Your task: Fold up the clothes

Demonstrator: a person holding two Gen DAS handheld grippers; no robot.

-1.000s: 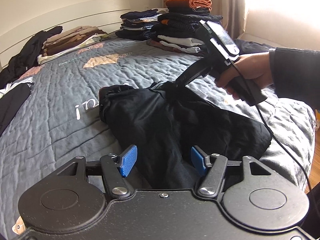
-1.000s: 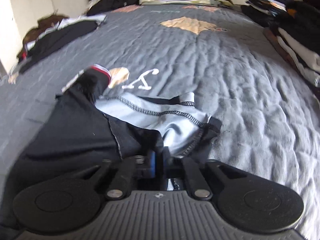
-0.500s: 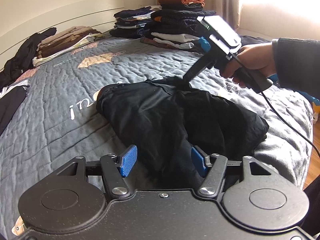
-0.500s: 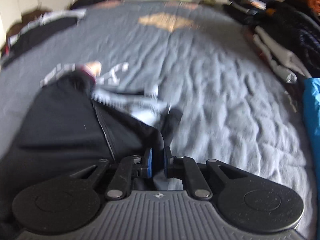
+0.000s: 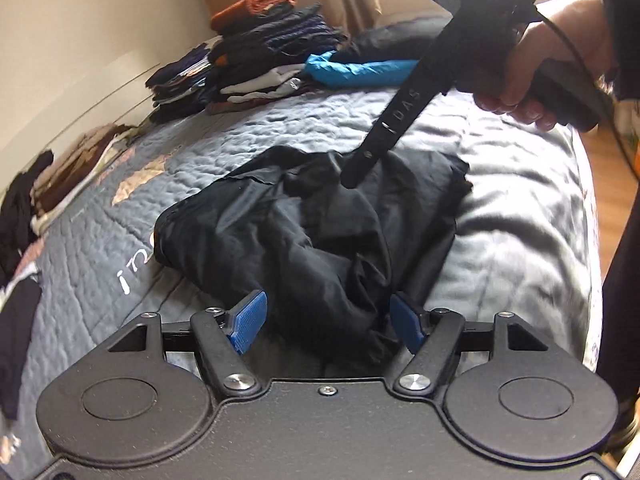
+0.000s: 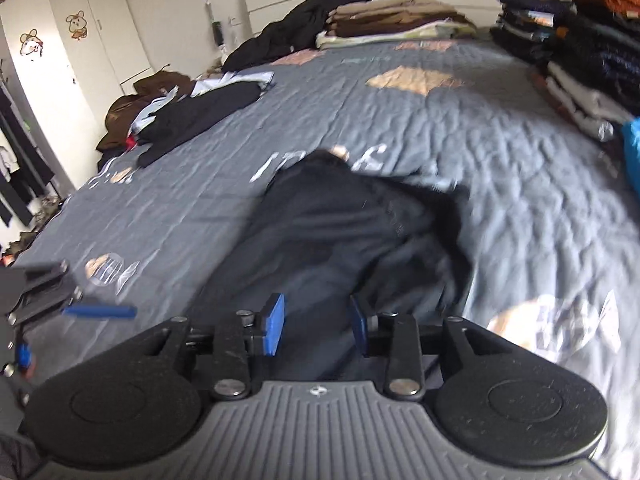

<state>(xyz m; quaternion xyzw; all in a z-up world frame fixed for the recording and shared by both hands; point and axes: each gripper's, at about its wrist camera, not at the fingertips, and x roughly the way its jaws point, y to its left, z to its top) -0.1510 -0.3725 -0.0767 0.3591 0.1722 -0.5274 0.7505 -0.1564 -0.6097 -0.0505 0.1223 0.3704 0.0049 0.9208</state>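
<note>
A crumpled black garment (image 5: 320, 232) lies in a heap on the grey quilt (image 5: 512, 216). My left gripper (image 5: 326, 320) is open at the heap's near end, and a fold of the black cloth sits between its blue pads (image 5: 248, 320). A hand (image 5: 532, 64) holds my right gripper, whose fingers (image 5: 354, 172) point down onto the far side of the heap. In the right wrist view my right gripper (image 6: 316, 330) stands open just above the black garment (image 6: 352, 224), gripping nothing. The left gripper's blue pad (image 6: 100, 311) shows at the left edge there.
Tall stacks of folded clothes (image 5: 260, 52) and a bright blue item (image 5: 360, 70) line the far side of the bed. A tan folded pile (image 6: 396, 20) rests by the headboard, and loose dark clothes (image 6: 200, 112) lie across the quilt. The bed edge and wooden floor (image 5: 612, 184) are on the right.
My right gripper was shut on the garment's edge; it has opened and let go. The light inner lining no longer shows, and the garment has settled into a black heap.
</note>
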